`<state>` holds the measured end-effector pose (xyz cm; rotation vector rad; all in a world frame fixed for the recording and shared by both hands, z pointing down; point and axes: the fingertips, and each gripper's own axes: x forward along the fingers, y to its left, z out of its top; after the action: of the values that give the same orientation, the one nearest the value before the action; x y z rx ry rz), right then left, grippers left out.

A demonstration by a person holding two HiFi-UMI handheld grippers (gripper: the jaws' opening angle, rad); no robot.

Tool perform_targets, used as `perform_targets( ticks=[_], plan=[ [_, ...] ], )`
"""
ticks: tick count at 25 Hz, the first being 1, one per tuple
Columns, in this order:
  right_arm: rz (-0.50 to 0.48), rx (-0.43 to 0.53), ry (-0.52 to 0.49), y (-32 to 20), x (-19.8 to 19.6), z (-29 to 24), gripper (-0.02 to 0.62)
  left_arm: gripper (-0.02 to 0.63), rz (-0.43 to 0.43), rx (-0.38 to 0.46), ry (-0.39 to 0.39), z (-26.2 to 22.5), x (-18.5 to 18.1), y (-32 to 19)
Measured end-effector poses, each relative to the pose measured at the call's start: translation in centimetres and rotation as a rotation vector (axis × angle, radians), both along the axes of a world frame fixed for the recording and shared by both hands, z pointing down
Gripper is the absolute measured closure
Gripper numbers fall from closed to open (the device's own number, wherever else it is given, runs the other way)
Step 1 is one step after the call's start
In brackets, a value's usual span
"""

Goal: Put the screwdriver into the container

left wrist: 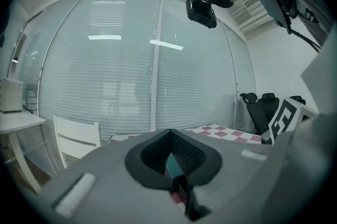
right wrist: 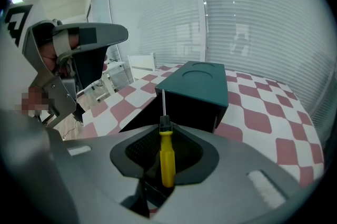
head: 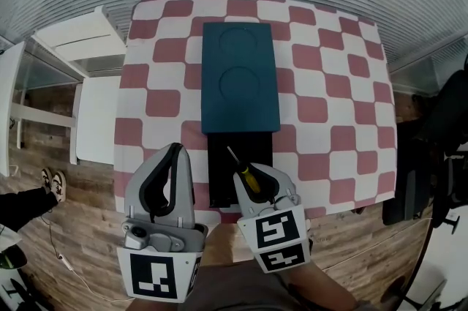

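Note:
A teal container (head: 240,75) lies lengthwise on the checked table (head: 329,119), with its black open compartment (head: 219,174) at the near end. My right gripper (head: 256,176) is shut on a yellow-handled screwdriver (head: 248,176) just above that compartment's near right part. In the right gripper view the screwdriver (right wrist: 166,157) stands upright between the jaws, its metal tip toward the container (right wrist: 197,83). My left gripper (head: 174,156) hovers at the table's near edge, left of the compartment, shut with nothing in it. In the left gripper view the left gripper (left wrist: 171,157) points up at the window blinds.
A white chair (head: 80,39) and a white side table (head: 95,119) stand left of the table. A black office chair (head: 431,141) is at the right. A person's shoe (head: 51,181) rests on the wooden floor at the left.

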<state>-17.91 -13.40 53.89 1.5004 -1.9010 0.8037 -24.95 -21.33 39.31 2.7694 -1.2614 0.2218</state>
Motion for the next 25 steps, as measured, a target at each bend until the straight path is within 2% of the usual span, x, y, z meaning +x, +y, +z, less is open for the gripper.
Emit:
perform_targets(
  ticks=[8, 12, 19, 25],
  plan=[
    [-0.009, 0.007, -0.017, 0.0, -0.1, 0.1, 0.485, 0.605, -0.007, 0.011, 0.001, -0.4, -0.2, 0.3],
    [-0.008, 0.048, -0.043, 0.0, 0.1, -0.9, 0.482, 0.604, -0.006, 0.031, 0.004, -1.5, 0.0, 0.9],
    [-0.003, 0.224, -0.072, -0.7, 1.4, -7.1, 0.495, 0.605, -0.003, 0.057, 0.025, -4.7, 1.3, 2.9],
    [-0.028, 0.517, -0.072, -1.5, 4.1, -17.3, 0.569, 0.604, -0.002, 0.172, 0.078, -10.4, 3.9, 4.4]
  ],
)
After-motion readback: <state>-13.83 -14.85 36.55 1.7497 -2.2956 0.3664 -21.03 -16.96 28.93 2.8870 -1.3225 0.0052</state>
